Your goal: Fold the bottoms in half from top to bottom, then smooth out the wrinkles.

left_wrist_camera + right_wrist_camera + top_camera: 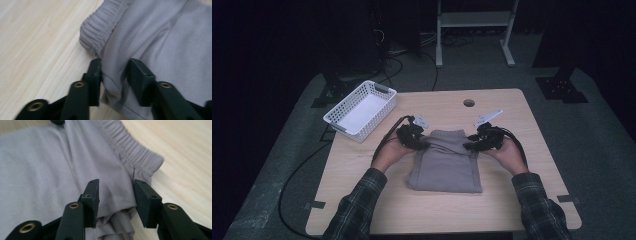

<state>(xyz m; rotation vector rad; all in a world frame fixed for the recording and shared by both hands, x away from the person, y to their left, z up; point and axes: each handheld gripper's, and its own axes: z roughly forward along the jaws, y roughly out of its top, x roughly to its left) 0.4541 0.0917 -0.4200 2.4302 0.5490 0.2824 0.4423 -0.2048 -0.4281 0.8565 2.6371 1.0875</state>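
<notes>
A grey garment with an elastic waistband [446, 165] lies folded on the wooden table [512, 200], its waistband end at the far side and slightly raised. My left gripper [422, 142] holds the garment's far left corner. In the left gripper view the jaws [113, 62] are closed in on a bunched fold of grey cloth [162, 37] just below the waistband. My right gripper [472, 145] is at the far right corner. In the right gripper view its jaws [116, 182] pinch gathered cloth [50, 165] beside the waistband.
A white plastic basket [384, 92] stands at the table's far left corner. A round hole [469, 103] is near the far edge. A black cable [297, 175] trails off the table's left side. A white frame's legs [439, 50] stand on the floor beyond.
</notes>
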